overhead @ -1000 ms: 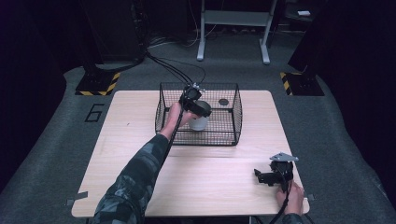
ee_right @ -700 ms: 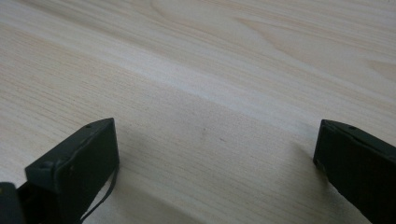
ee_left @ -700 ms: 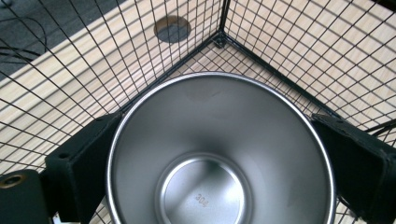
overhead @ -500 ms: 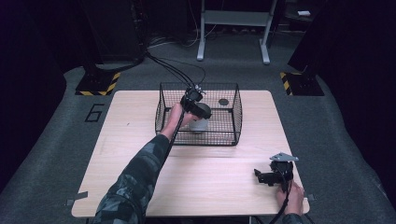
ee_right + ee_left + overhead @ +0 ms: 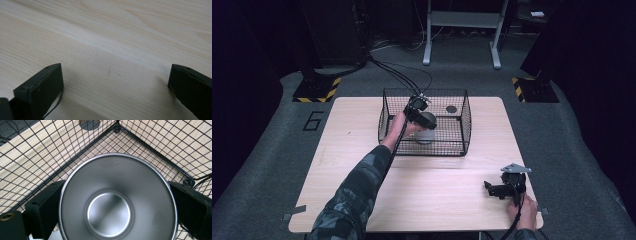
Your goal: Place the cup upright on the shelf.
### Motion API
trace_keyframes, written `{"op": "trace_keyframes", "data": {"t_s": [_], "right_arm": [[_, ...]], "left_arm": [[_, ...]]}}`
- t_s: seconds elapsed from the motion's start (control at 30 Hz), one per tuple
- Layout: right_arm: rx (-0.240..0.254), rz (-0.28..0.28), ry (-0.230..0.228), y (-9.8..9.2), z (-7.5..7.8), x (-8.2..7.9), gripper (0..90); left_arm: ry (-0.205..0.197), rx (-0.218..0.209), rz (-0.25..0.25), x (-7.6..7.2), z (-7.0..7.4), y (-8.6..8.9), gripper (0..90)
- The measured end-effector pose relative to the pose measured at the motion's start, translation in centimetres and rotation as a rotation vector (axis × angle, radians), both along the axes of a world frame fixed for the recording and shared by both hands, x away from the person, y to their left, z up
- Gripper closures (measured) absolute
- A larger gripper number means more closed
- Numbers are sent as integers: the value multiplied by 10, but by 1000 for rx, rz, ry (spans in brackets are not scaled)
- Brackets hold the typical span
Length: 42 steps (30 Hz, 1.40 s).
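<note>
A plain steel cup (image 5: 426,132) stands upright inside the black wire basket (image 5: 464,131) at the middle back of the table. My left gripper (image 5: 419,113) reaches down into the basket from above. In the left gripper view the cup's open mouth (image 5: 117,195) faces the camera and the two black jaws press on its left and right sides, so the left gripper (image 5: 116,195) is shut on it. My right gripper (image 5: 499,189) rests low at the table's front right corner. In the right gripper view it (image 5: 115,77) stands open over bare wood.
A dark round disc (image 5: 451,109) lies on the basket floor at the far right, also seen as the disc (image 5: 89,123) beyond the cup. The wooden table (image 5: 352,165) is bare around the basket. Cables (image 5: 397,75) trail off the back edge.
The left gripper and the cup have sunk slightly lower in the basket. The right gripper has stayed where it was.
</note>
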State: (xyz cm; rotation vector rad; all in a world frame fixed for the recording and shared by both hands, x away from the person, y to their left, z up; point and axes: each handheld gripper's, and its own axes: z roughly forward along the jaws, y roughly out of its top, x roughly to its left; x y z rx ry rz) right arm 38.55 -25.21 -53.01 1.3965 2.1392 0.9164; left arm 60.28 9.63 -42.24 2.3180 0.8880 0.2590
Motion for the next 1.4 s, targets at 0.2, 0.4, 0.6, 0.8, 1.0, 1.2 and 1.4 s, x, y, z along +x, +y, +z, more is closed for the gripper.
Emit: {"op": "trace_keyframes", "data": {"t_s": [0.2,0.4,0.6,0.8,1.0,1.2,1.4], "right_arm": [[0,0,0,0,0,0,0],[1,-1,1,0,0,0,0],[-3,2,0,0,0,0,0],[-4,3,0,0,0,0,0],[-4,2,0,0,0,0,0],[-4,3,0,0,0,0,0],[-6,4,-2,0,0,0,0]], "left_arm": [[-2,-8,0,-3,1,1,37],[-24,-52,30,-7,9,5,1],[-32,-84,32,-12,23,14,1],[-48,-112,19,-22,40,24,1],[-79,-136,6,-38,58,32,1],[-115,-142,-19,-66,72,45,1],[-136,-149,-45,-96,76,59,1]]}}
